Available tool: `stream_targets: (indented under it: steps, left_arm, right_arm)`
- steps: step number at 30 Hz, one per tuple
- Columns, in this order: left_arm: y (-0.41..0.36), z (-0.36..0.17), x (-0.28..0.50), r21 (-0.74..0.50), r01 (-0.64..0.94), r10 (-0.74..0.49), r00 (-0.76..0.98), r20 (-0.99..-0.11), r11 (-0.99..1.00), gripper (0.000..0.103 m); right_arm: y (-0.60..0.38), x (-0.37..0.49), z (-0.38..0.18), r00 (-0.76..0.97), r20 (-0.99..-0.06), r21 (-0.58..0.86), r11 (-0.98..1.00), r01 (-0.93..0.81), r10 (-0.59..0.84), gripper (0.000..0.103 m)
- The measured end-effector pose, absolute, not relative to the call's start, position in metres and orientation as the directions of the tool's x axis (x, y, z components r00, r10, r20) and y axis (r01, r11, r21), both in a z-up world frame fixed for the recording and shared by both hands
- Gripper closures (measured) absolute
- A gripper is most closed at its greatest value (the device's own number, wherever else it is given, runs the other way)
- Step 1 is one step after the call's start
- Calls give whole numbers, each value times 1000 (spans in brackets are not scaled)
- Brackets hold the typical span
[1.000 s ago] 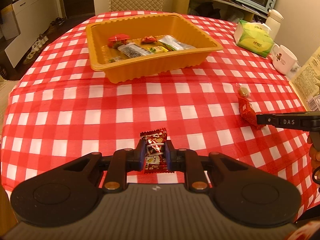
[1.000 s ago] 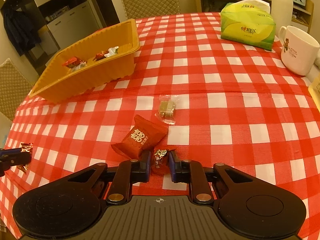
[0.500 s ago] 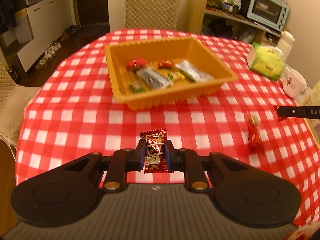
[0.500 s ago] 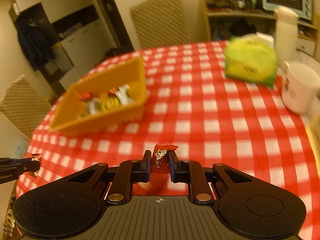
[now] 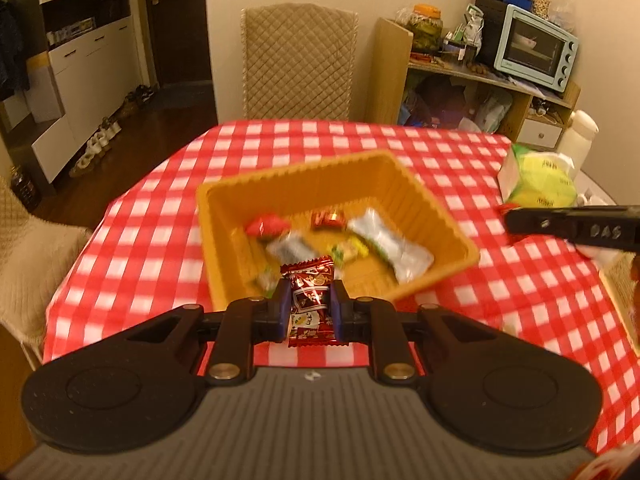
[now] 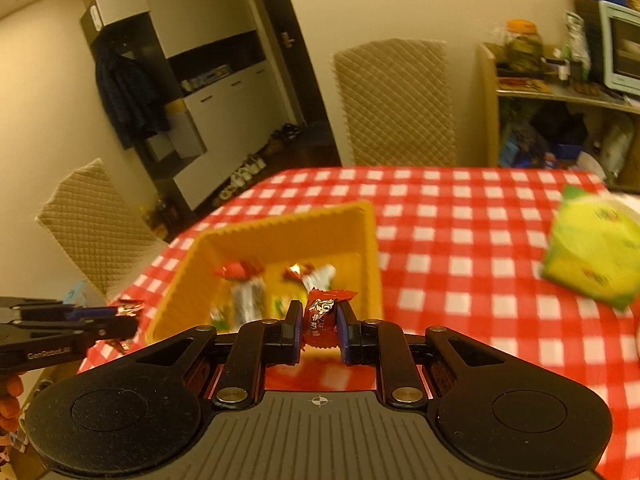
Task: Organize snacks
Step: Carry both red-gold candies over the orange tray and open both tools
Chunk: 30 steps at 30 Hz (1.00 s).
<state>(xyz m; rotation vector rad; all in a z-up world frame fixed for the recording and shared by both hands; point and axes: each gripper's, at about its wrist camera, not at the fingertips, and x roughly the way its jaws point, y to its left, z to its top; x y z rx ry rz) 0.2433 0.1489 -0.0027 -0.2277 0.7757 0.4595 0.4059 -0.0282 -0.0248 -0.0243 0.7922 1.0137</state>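
You have one yellow tray [image 5: 436,216] at twelve o'clock, with about six wrapped snacks [image 5: 390,242] inside, though blur makes that count uncertain. Two more snacks are off the table: one dark red packet [image 5: 310,304] and one red candy [image 6: 322,318]. One green tissue pack [image 5: 540,180] lies at two o'clock.
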Motion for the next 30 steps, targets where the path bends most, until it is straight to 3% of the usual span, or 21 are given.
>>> stream_targets:
  steps: [14,30]
  left_arm:
    - [184,-23,342,-11,-399,259,615,-745,917,85]
    - [220,-69,388,-7,-403,242,562,-791,915,85]
  right_arm:
    - [43,449,-46,268,-623,322,553,-768,735,85]
    - [67,472,-67,298,-648,316,603,-732,701,85]
